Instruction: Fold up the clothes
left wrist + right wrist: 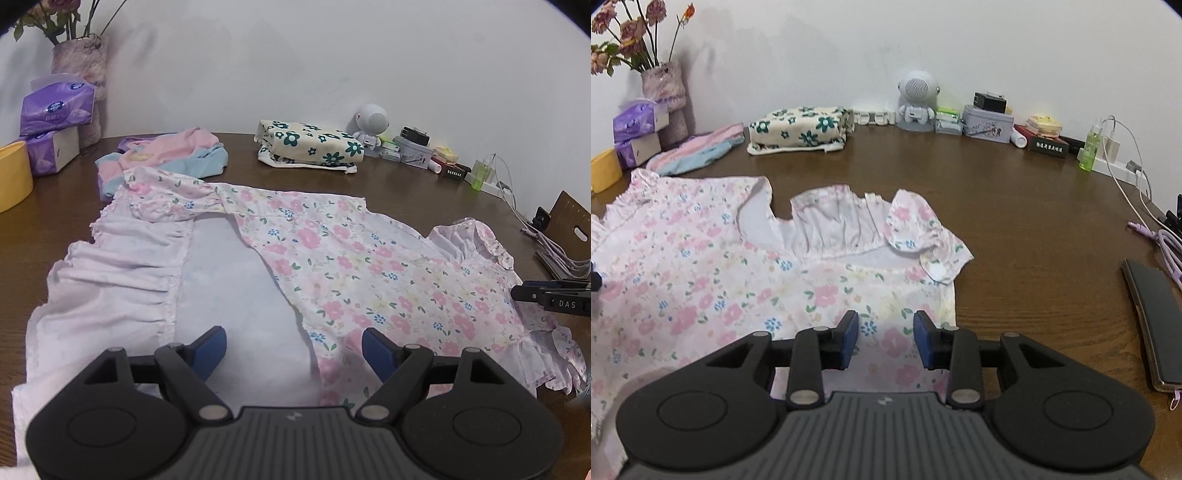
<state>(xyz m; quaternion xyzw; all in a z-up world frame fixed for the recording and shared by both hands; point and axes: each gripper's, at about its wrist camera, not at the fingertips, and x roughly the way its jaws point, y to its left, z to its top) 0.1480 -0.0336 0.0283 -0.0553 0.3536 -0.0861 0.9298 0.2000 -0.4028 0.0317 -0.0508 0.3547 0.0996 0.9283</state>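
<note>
The dress (332,266) lies spread on the table (1015,229); behind it to the left lies a crumpled garment (166,155), and behind it in the middle a folded cloth (310,146); tissue packs (55,122) stack at far left before a vase (83,70); a speaker figure (918,99) stands against the wall; a phone (1156,325) lies at right.

The floral dress (354,266), white with pink flowers, small blue flowers and green leaves, lies flat on the wooden table directly ahead of and beneath both tools. One side panel is folded over toward the centre, exposing the plain pale lining (236,280) and the gathered ruffle hem (122,269) ahead-left of the left tool. The neckline and ruffled puff sleeve (923,232) lie just ahead of the right tool.
</note>
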